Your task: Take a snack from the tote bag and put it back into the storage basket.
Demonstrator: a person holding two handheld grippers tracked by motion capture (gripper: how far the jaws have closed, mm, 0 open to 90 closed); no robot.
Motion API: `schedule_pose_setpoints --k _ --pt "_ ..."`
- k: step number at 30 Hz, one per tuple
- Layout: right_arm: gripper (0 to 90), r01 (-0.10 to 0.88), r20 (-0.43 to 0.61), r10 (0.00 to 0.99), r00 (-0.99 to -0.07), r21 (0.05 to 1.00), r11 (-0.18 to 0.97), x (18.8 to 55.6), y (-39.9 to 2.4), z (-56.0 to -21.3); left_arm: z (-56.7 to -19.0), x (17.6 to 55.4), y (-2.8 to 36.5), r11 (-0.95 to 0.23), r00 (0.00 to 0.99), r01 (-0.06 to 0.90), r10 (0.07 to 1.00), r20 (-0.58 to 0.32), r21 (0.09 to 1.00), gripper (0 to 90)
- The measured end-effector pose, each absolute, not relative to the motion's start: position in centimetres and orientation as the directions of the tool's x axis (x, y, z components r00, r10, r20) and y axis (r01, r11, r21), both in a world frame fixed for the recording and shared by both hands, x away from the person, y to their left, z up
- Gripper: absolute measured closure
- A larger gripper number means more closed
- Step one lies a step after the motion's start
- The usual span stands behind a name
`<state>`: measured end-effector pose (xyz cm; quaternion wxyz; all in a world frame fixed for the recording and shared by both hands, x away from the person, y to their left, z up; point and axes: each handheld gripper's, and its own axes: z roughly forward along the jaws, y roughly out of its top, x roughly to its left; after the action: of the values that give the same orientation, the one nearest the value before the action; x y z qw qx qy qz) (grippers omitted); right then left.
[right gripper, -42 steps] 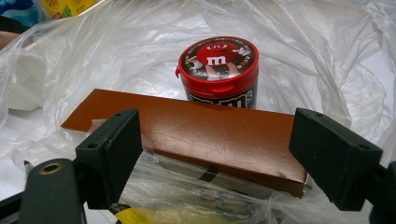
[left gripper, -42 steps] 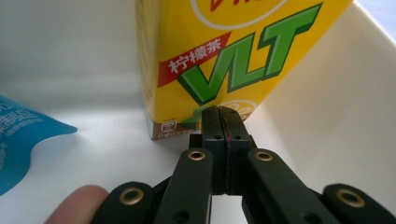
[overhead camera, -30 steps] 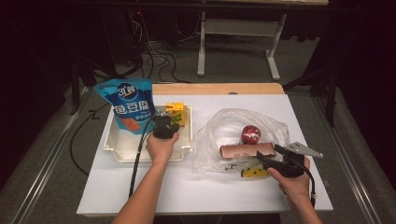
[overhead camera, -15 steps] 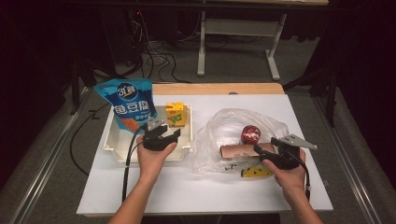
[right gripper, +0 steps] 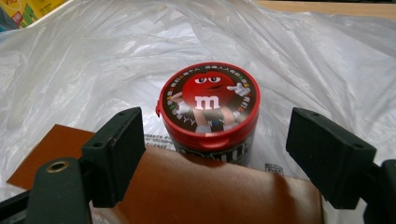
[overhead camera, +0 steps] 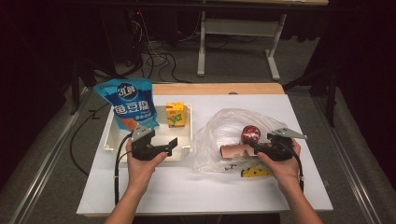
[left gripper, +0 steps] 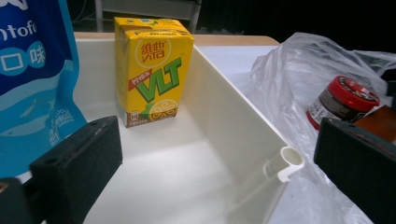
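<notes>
White tabletop lay under both grippers; the left gripper (overhead camera: 164, 145), jaws just spread wide and empty, hung over the tray (left gripper: 224, 116), the drink carton (left gripper: 153, 70) standing upright beyond them, seemingly just let go. The right gripper (right gripper: 215, 158) also gaped, its jaws flanking the brown packet (right gripper: 187, 191) with the candy tub (right gripper: 209, 112) just beyond in the plastic bag (right gripper: 93, 60), likely the next pick.

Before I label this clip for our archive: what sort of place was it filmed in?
Probably a lab or workshop set up for recording, not a home. A white table holds snacks in a tray and a plastic bag, loose cables lie on the grey floor, and a bare desk frame stands behind.
</notes>
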<state>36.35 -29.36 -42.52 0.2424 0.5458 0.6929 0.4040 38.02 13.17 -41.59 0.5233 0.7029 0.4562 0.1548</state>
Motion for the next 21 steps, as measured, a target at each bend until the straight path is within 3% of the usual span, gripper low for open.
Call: schedule_pose_setpoints --k 9,21 --pt "15.6 0.591 0.093 0.948 -0.304 0.799 0.111 38.4 -28.1 -42.4 -41.7 37.5 13.4 -0.038 0.543 0.48 0.798 -0.263 0.877 0.5" --pt "17.2 0.64 0.062 0.957 -0.282 0.755 0.14 40.4 -27.6 -43.3 -41.9 37.5 13.1 -0.056 0.559 0.49 0.785 -0.265 0.87 0.7"
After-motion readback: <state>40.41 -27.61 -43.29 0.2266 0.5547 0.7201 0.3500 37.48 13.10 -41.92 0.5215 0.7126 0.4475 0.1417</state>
